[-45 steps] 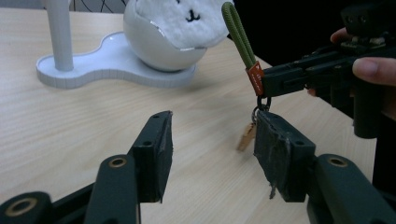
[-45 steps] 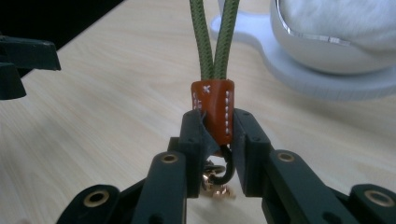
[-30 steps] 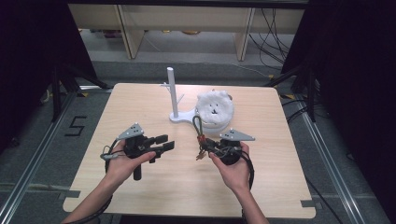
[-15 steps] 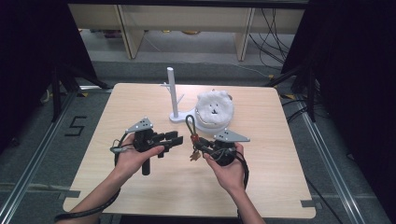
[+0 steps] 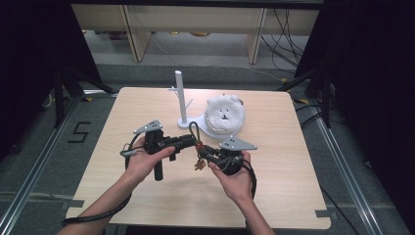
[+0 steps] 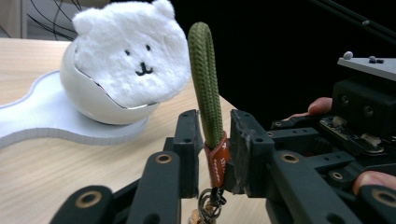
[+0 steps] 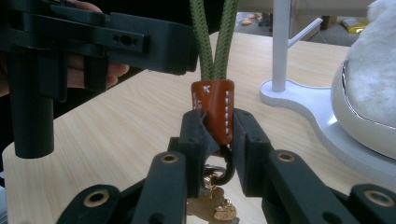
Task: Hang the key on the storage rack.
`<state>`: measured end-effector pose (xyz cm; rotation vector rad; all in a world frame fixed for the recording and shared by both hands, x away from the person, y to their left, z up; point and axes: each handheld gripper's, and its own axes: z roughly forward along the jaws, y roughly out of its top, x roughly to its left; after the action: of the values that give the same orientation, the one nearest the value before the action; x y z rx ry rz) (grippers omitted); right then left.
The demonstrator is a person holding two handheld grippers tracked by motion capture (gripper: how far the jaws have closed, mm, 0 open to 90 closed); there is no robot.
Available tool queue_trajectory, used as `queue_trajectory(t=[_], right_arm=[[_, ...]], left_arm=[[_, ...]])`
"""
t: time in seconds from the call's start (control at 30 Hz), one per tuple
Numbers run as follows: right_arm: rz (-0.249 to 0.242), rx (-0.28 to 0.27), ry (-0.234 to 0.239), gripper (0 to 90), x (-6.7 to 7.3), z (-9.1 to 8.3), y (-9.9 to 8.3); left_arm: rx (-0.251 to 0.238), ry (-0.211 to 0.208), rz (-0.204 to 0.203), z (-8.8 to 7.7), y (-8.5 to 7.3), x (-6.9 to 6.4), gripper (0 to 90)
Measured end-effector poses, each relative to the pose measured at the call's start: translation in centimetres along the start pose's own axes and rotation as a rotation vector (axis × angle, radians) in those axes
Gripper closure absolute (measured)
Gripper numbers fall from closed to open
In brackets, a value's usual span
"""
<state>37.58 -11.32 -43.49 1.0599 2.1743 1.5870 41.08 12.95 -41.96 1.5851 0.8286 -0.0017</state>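
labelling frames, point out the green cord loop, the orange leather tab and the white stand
green cord loop [image 6: 205, 88]: left gripper view, middle of the upright loop
orange leather tab [image 7: 214, 108]: right gripper view, its stitched front
white stand [image 5: 180, 95]: high view, its upright post

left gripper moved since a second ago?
Yes. The left gripper has shifted right, toward the white stand and the keychain strap, its jaws closing around that strap.

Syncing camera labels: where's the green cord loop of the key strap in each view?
High view: green cord loop at centre, between both grippers.
Left gripper view: upright at centre, between the black fingers.
Right gripper view: top centre, rising from the orange leather tab.
Shared landmark: white plush bear.
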Motion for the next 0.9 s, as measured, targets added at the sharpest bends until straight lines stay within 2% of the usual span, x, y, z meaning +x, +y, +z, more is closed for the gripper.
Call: queue_trajectory(t=[0.07, 0.17, 0.23, 0.4, 0.63, 0.7, 0.77, 0.9], right_arm=[[-0.021, -0.008, -0.007, 76.0, -0.06, 0.0, -0.01], [-0.007, -0.006, 0.0, 76.0, 0.05, -0.01, -0.01], [-0.025, -0.015, -0.01, 75.9, -0.01, -0.06, 0.0], [0.001, -0.012, 0.001, 76.0, 0.26, -0.04, -0.04], [-0.012, -0.018, 0.009, 75.9, 0.28, 0.06, -0.12], [-0.012, -0.02, 0.015, 75.9, 0.35, 0.14, -0.15], [0.016, -0.02, 0.015, 75.6, 0.54, 0.06, -0.2], [0.003, -0.033, 0.013, 74.4, 0.56, 0.16, -0.25]], left_arm=[[-0.006, -0.003, -0.009, 0.03, -0.01, 0.02, 74.8], [-0.004, -0.002, -0.016, 0.02, -0.01, 0.08, 77.3], [-0.001, -0.008, -0.02, 0.06, -0.05, 0.15, 78.9], [-0.003, -0.012, -0.03, 0.12, -0.13, 0.18, 78.3], [0.001, -0.015, -0.02, 0.06, -0.14, 0.18, 83.4], [-0.001, -0.01, -0.009, -0.04, -0.11, 0.04, 83.7], [-0.004, -0.01, 0.006, -0.12, -0.06, -0.01, 83.9], [-0.002, -0.008, 0.023, -0.24, 0.05, -0.12, 84.2]])
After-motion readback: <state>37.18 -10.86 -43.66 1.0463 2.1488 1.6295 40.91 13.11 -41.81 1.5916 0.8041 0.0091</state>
